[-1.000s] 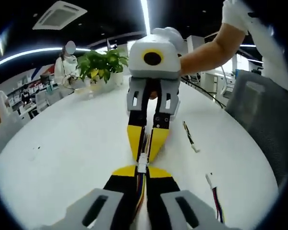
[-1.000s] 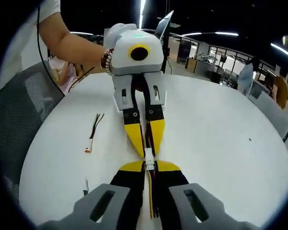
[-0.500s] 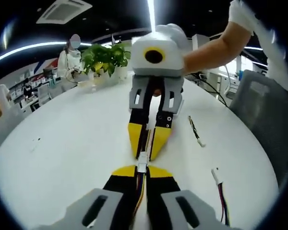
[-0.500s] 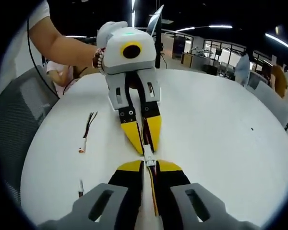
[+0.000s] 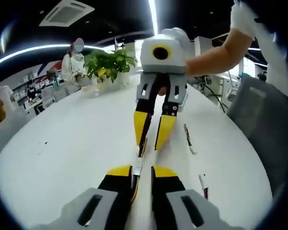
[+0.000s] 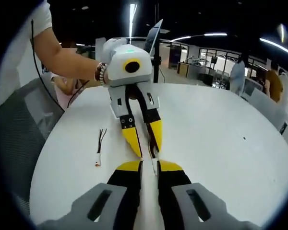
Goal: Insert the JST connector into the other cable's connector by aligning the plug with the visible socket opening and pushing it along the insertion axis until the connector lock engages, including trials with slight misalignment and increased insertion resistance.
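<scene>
Left gripper (image 5: 142,168) and right gripper (image 6: 149,164), both spread, face each other tip to tip at 12 o'clock. The mated connector (image 5: 138,164) lies between them on the table (image 5: 77,139), judged released after insertion.

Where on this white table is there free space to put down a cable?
In the left gripper view, the table is bare between the plant and the two grippers. It is crowded on the other side: loose cables lie beside the right gripper, near the chair.
</scene>
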The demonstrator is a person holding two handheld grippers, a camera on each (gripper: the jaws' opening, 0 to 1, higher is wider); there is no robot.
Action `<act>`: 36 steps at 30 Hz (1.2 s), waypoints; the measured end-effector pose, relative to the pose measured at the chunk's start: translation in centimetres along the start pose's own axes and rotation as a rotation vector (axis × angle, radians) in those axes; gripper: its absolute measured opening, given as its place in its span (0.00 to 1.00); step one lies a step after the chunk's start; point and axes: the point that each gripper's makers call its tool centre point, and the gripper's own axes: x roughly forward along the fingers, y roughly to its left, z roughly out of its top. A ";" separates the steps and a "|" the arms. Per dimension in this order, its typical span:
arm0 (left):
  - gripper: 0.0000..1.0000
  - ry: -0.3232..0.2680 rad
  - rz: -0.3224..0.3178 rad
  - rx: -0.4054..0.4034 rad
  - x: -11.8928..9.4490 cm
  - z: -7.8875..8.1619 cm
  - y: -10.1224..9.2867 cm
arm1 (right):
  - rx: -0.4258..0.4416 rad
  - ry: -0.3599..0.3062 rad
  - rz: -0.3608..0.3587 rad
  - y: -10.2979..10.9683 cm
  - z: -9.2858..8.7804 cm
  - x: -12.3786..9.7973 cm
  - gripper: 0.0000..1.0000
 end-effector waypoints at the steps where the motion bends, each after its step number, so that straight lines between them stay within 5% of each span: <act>1: 0.09 -0.005 -0.003 0.000 -0.1 0.2 -0.4 | -0.002 0.005 -0.001 0.4 -0.2 -0.2 0.10; 13: 0.09 -0.013 -0.026 -0.059 -0.8 -0.2 -5.1 | 0.031 0.058 0.019 4.0 -2.5 -1.6 0.13; 24: 0.10 -0.007 -0.036 -0.115 -1.0 -1.4 -7.2 | 0.044 0.165 0.064 7.1 -5.5 -1.7 0.14; 36: 0.10 0.017 -0.042 -0.143 -0.5 -2.9 -7.7 | 0.051 0.144 0.047 7.2 -6.0 -1.5 0.08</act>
